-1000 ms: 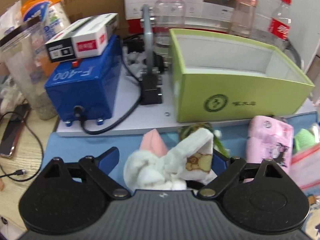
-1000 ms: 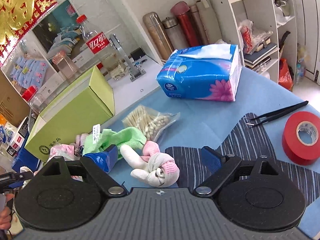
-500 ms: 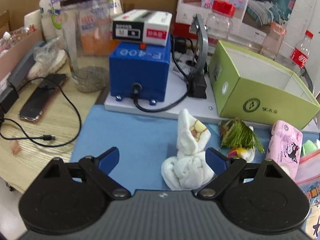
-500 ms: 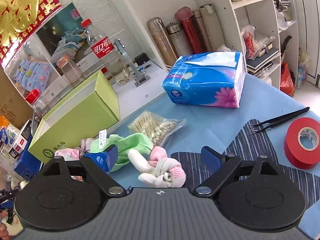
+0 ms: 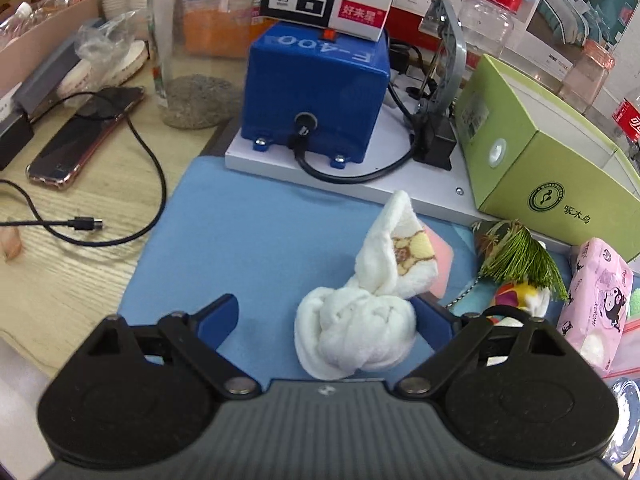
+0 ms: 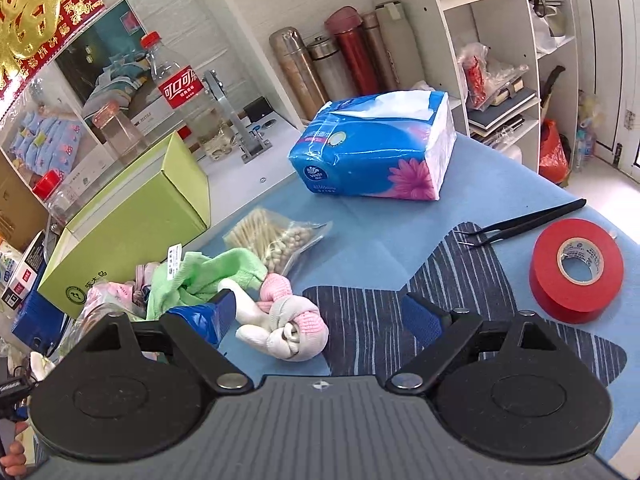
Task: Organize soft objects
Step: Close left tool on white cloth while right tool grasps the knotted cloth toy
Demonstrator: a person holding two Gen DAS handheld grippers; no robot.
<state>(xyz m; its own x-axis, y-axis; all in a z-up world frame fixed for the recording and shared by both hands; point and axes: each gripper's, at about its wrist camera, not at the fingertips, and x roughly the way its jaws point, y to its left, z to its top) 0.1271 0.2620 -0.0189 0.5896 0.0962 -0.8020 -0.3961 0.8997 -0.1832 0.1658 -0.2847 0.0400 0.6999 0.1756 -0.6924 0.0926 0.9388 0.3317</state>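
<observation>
Lying released, white towel point(image 5: 356, 332) between spread fingers point(image 5: 218, 316)

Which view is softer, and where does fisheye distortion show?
Left wrist: slightly soft, the blue F-400 box and green box lean outward. Right wrist: crisper and brighter, shelf uprights bow, daylight washes out the floor at right.

Two wrist fisheyes, each looking forward along its own claw, low and close over the blue mat point(image 5: 240, 240).
From the left claw we face the blue machine point(image 5: 316, 92) ahead, green box point(image 5: 560, 184) ahead-right; from the right claw we face the shelves, tissue pack point(image 6: 376, 148) ahead. We share the green box point(image 6: 132, 232), ahead-left there, and the mat.
</observation>
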